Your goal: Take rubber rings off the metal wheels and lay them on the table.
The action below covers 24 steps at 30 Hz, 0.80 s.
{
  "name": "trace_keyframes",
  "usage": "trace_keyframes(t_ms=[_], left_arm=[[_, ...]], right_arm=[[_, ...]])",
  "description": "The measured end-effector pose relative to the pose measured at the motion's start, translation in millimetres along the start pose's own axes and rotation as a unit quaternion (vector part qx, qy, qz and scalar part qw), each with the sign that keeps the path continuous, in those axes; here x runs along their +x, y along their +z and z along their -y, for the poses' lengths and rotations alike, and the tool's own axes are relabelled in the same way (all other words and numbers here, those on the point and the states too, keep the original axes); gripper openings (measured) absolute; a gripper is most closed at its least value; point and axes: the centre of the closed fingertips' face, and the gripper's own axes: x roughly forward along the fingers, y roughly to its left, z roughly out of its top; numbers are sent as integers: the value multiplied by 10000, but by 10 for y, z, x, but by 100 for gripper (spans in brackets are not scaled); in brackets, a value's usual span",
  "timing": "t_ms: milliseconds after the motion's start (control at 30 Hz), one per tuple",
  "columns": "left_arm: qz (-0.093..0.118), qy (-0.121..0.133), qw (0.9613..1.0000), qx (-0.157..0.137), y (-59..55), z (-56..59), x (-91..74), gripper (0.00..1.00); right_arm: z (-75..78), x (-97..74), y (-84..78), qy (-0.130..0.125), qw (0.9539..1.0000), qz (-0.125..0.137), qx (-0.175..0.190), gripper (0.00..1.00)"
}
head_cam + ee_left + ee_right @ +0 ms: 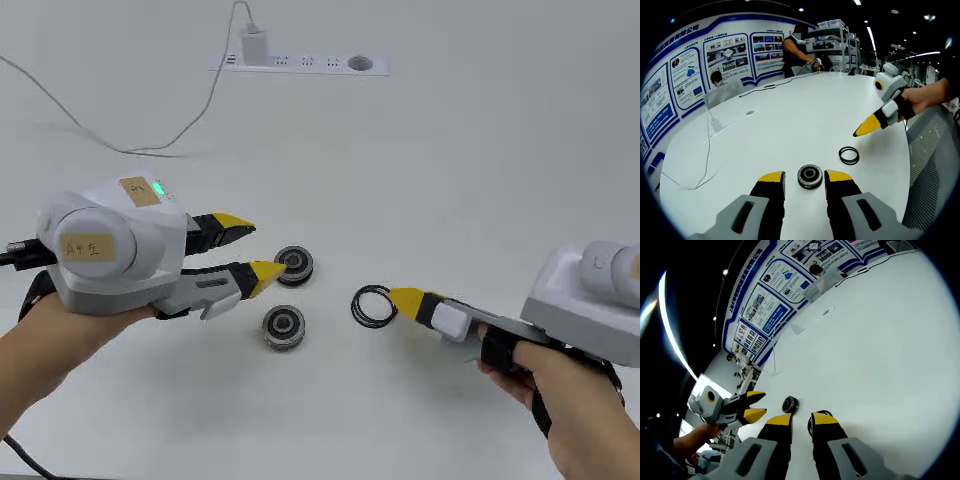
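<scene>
Left gripper (250,248) fingers stood apart, empty. Round dark-rimmed metal wheel (293,265) lay flat on white desk (450,180), just ahead at their 12 o'clock, so I judged left nearer. Right gripper (802,418) fingers apart, beside loose black rubber rings (373,305) at wheel's 4 o'clock. Second wheel (283,327) at 6.

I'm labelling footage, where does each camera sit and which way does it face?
Head view: on the headset, looking down at the table; left gripper, right gripper show.
Left gripper view: along its open jaws, toward a wheel and the right gripper.
Right gripper view: along its jaws, toward the left gripper.
Head and left gripper views share the rubber rings.
</scene>
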Motion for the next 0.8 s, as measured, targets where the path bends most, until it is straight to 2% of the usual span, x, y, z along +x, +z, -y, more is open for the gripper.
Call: trace_keyframes(t_ms=[100,233,333,400,633,800], left_arm=[[-23,-38,10000,25,0,-1,46,32],[-46,-117,9999,50,-3,4,130,32],[-80,-199,9997,100,-21,23,198,31],[-124,-231,9996,117,-45,25,238,31],[-182,-333,9992,122,-88,26,306,27],[-267,-455,9985,141,-141,41,343,24]], right_arm=[[-116,37,25,219,9996,-4,-178,22],[-290,103,28,552,9982,-16,-233,28],[-340,133,42,615,9974,35,-376,30],[-350,164,33,648,9973,12,-340,33],[-385,319,-66,737,9964,-209,-365,47],[-417,398,-102,787,9960,-275,-330,48]])
